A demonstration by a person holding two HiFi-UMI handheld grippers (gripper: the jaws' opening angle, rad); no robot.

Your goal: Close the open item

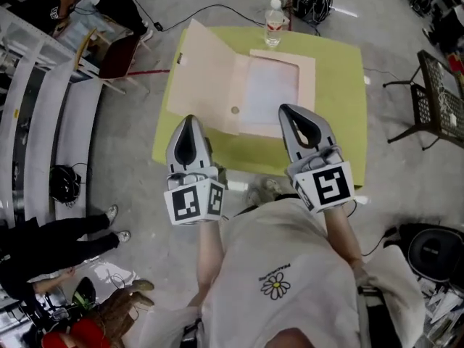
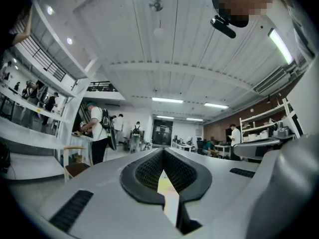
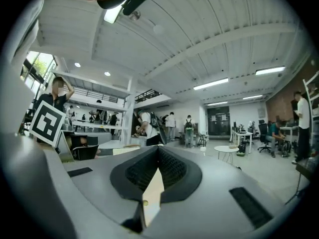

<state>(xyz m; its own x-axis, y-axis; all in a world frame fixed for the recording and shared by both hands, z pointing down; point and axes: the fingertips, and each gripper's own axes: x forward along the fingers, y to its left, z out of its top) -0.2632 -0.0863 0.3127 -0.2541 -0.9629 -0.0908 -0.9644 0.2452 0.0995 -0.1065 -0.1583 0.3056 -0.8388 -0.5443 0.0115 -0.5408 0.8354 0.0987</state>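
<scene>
An open beige folder (image 1: 206, 75) lies on the yellow-green table (image 1: 341, 122). Its left flap spreads out to the left, and a white sheet (image 1: 270, 89) rests in the right half. In the head view my left gripper (image 1: 190, 119) is shut and empty, its tip by the flap's near corner. My right gripper (image 1: 287, 110), also shut and empty, has its tip over the folder's near edge. Whether either touches the folder I cannot tell. Both gripper views look level into the room; the left gripper (image 2: 162, 151) and the right gripper (image 3: 158, 148) show their tips together.
A water bottle (image 1: 274, 22) stands at the table's far edge behind the folder. A chair (image 1: 119, 53) is on the left, and a metal rack (image 1: 438, 93) on the right. Cables run over the floor beyond the table. People stand at the lower left (image 1: 65, 238).
</scene>
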